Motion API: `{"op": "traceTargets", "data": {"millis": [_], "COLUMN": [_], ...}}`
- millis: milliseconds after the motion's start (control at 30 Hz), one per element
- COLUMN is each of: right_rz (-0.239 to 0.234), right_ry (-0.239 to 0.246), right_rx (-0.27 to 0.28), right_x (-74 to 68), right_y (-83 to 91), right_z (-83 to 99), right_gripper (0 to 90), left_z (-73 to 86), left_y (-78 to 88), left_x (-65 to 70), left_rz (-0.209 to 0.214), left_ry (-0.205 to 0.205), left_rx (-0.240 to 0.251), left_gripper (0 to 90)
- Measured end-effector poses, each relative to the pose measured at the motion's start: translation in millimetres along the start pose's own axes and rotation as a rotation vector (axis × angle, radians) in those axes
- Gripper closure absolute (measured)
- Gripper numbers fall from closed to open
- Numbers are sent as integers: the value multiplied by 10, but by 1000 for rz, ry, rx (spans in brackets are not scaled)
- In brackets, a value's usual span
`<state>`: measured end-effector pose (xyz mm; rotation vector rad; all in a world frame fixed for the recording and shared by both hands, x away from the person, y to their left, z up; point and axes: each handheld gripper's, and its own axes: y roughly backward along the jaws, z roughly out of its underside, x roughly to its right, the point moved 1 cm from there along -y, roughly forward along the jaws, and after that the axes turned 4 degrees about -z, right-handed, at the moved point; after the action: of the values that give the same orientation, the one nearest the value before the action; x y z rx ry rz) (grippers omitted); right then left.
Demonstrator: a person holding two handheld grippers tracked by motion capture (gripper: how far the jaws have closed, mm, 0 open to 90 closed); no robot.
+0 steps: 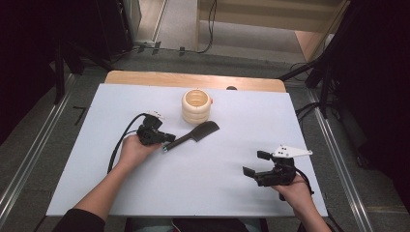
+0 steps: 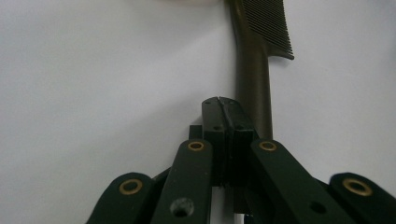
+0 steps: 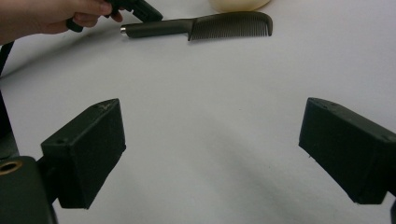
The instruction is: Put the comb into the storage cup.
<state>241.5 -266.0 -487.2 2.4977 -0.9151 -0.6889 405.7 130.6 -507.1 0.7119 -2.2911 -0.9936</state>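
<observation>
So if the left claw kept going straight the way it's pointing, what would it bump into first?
Most likely the black comb. The left claw is shut, its tip right beside the comb's handle, pointing along it toward the teeth. Beyond that stands the cream ribbed holder. Whether the tip already touches the handle is unclear.

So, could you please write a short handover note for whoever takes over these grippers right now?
Left gripper: jaws shut with nothing between them, tips beside the handle end of the black plastic comb.
Right gripper: jaws open, empty, over the bare white tabletop near its right front.
The comb lies flat, its toothed end near the cream ribbed holder, which stands upright.
Done: nothing picked up.
Left: probably grasp the comb and put it in the holder.
</observation>
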Motion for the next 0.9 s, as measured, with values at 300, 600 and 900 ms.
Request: {"op": "traceTargets", "data": {"millis": [300,600,900], "right_rz": [-3,-8,-17], "right_ry": [1,1,4], "right_rx": [-5,-3,-12], "right_x": [0,-4,-13], "right_y": [-2,-6,-13], "right_z": [-2,-3,-2], "right_gripper": [55,55,55], "left_z": [3,-38,32], "left_y": [26,245,448], "left_x": [1,41,160], "left_rz": [-3,0,81], "left_ry": [7,19,41], "left_rx": [8,74,102], "left_gripper": [858,738,471]}}
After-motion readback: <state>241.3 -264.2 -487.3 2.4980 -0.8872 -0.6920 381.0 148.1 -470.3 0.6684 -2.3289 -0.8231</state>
